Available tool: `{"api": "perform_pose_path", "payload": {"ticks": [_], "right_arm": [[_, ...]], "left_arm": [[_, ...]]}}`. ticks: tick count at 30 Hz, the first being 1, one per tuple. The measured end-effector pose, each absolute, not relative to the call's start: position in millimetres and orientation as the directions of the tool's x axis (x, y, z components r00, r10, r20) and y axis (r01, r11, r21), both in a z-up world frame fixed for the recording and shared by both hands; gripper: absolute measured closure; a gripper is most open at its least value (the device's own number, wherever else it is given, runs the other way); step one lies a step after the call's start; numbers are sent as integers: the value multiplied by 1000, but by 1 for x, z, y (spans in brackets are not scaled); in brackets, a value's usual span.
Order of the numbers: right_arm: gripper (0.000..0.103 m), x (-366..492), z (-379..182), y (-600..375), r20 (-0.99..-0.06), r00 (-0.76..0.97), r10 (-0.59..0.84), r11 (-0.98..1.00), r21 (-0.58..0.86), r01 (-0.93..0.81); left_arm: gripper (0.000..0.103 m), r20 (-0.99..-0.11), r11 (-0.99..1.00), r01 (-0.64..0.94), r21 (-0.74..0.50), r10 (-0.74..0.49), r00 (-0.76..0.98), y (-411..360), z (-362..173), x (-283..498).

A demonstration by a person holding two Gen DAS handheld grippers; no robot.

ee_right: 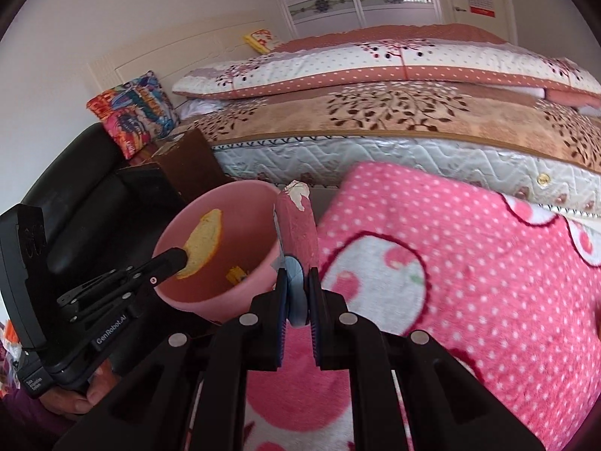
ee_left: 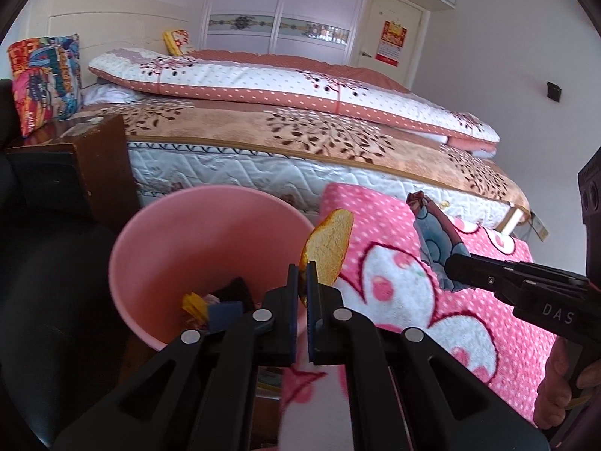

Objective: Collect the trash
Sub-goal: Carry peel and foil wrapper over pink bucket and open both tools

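Pink fleece blanket (ee_right: 469, 263) with white dots and cherry shapes is spread nearest the cameras, just beside the pink bin (ee_left: 210, 218), which serves as the landmark. At the bin's rim, the left gripper (ee_left: 302, 282) is seen with its fingers closed almost fully on a slice of bread (ee_left: 330, 248), held upright at the rim's edge nearest the blanket; in the right wrist view the slice (ee_right: 204, 244) is seen over the bin's (ee_right: 259, 278) mouth. Scraps of yellow and dark trash (ee_left: 210, 304) are seen lying at the bin's bottom. Beside the bin, over the blanket, the right gripper (ee_right: 298, 293) is clamped narrowly on a crumpled wrapper (ee_right: 296, 225), pink on one face and blue-grey on the other (ee_left: 437, 240). Behind the bin a dark wooden nightstand (ee_left: 94, 165) is seen, and beyond it a bed (ee_left: 300, 139) piled with folded quilts.
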State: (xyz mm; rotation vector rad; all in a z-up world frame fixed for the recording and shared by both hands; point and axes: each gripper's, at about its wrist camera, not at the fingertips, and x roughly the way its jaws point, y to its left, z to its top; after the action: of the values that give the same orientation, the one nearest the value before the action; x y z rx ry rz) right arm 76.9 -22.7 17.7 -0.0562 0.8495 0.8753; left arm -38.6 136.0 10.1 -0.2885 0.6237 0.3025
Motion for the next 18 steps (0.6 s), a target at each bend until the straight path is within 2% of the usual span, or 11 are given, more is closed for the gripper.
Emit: {"api": "perform_pose_path", "payload": {"ticks": [18], "right_arm": [[93, 71, 19, 58, -692, 297, 658, 601, 245, -761]], "left_arm": [[100, -636, 859, -479, -178, 271, 722, 184, -6, -46]]}}
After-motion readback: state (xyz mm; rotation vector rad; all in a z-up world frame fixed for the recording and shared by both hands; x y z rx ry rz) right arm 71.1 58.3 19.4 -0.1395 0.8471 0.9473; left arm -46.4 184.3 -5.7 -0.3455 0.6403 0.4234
